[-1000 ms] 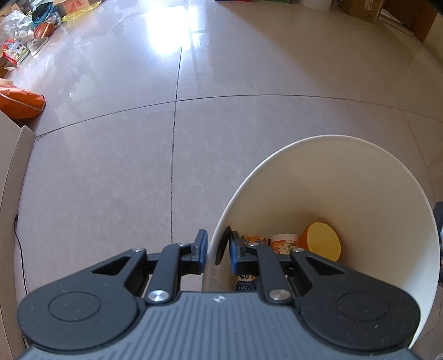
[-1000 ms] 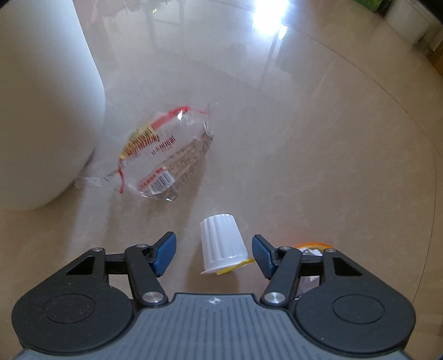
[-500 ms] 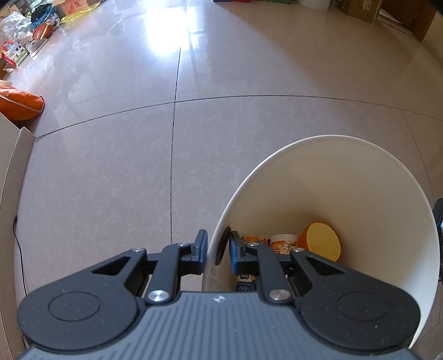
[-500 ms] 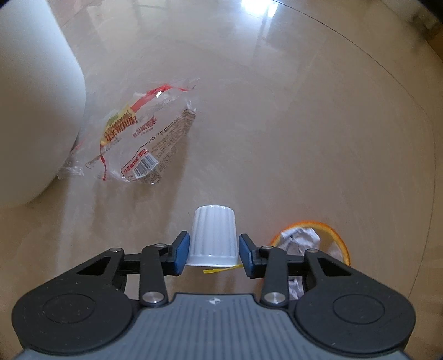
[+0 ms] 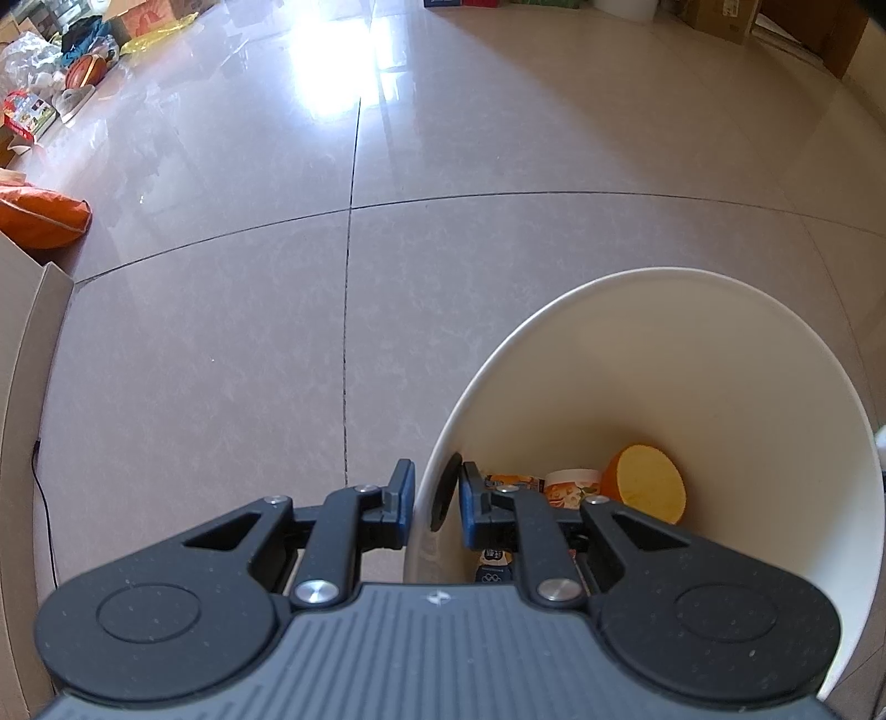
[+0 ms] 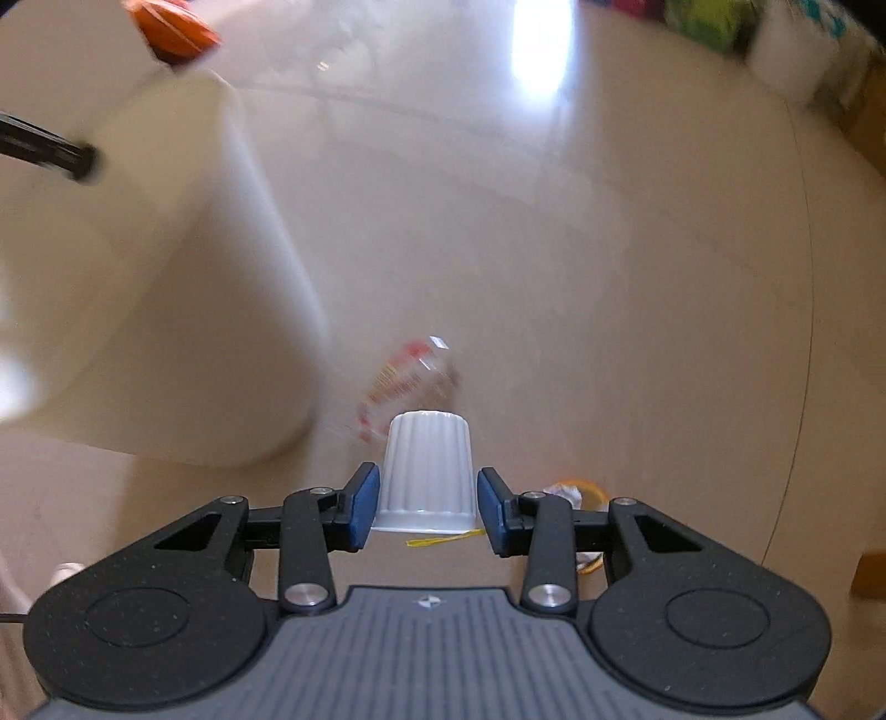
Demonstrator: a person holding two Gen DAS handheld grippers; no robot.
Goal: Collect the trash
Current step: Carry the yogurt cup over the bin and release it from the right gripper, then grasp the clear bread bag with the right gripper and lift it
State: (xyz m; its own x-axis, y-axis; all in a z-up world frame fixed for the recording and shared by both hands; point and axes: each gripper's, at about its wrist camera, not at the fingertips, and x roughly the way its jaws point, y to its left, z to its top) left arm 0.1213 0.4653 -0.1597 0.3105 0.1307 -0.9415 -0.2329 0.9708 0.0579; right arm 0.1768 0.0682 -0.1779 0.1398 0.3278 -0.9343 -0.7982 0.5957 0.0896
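Note:
My left gripper is shut on the near rim of the white trash bin, one finger outside the wall and one inside. At the bin's bottom lie an orange round piece, a cup with an orange label and other packaging. In the right wrist view my right gripper is shut on a white ribbed cup, bottom pointing away, held high above the floor. Far below it lie a clear printed wrapper and an orange ring with crumpled paper. The bin stands blurred to the left.
A cardboard box wall with a thin black cable runs along the left edge. An orange bag and mixed clutter sit at the far left. Boxes line the far right wall.
My right gripper closed on the white cup and lifted it well off the floor, so the wrapper and orange ring now look small below. The left gripper stayed on the bin rim.

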